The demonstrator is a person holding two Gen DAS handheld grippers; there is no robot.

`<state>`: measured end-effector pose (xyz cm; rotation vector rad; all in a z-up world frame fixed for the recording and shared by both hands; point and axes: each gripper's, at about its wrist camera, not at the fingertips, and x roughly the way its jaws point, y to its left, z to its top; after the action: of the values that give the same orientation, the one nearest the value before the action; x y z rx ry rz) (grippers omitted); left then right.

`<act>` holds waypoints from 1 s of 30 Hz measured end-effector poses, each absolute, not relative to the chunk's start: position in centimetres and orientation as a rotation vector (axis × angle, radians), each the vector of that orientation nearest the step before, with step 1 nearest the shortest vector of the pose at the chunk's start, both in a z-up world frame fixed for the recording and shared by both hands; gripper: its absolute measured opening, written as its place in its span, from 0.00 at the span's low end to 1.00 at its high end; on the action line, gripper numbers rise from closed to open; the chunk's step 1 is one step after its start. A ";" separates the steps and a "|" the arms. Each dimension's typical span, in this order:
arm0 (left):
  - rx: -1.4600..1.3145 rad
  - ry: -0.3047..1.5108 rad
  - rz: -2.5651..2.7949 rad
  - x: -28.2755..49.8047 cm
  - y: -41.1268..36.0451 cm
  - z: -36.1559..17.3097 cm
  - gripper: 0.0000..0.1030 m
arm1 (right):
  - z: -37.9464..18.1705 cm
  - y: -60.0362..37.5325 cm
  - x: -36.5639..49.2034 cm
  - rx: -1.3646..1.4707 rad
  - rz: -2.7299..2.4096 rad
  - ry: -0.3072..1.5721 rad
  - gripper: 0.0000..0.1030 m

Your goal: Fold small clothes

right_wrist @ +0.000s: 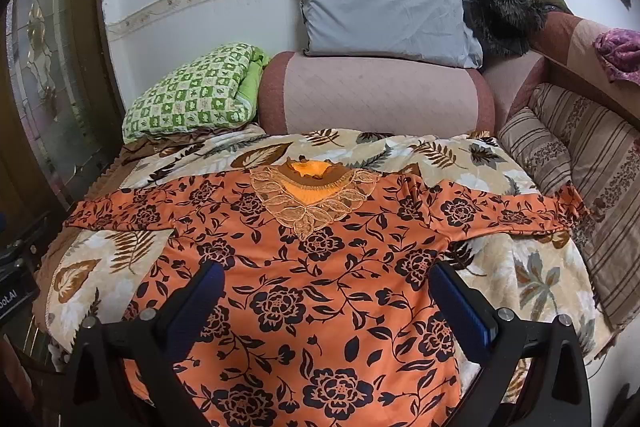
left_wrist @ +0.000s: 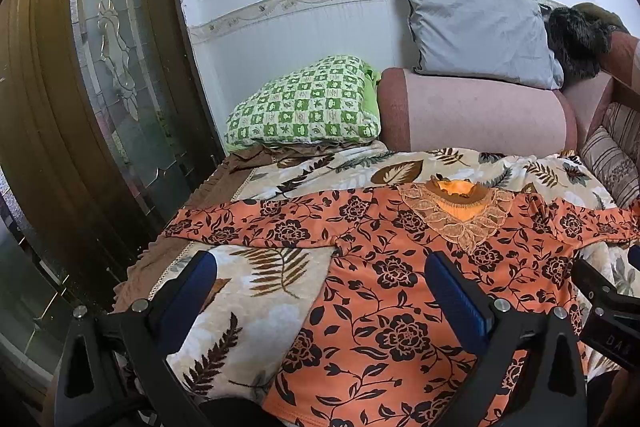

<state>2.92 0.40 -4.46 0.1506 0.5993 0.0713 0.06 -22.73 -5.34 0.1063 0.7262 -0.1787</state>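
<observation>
Behind orange floral top, green checked pillow, grey cushion, pink bolster.

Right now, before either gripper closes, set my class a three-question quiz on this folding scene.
1. True or false: the orange black-flowered blouse lies spread flat with both sleeves out.
2. Which lies at the blouse's neckline? A) lace collar B) zip C) hood
3. Fill in: both the left gripper and the right gripper have jaws that are ____.

Key: 1 true; 2 A; 3 open. The blouse rests on a leaf-print blanket.
</observation>
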 end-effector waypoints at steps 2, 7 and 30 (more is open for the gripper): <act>0.153 0.604 0.072 3.3 0.3 -4.6 1.00 | -5.5 -22.9 0.4 0.113 -0.179 0.730 1.00; 0.160 0.618 0.075 4.3 0.0 -5.0 1.00 | -6.1 -23.8 1.4 0.147 -0.175 0.722 1.00; 0.021 1.134 -0.103 13.4 -1.8 -17.4 1.00 | -15.5 -50.8 3.9 0.610 -0.333 0.739 1.00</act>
<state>13.43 -1.75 -17.35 0.0214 1.1340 -0.1033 3.87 -50.84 -15.51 0.6097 0.7394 -0.3326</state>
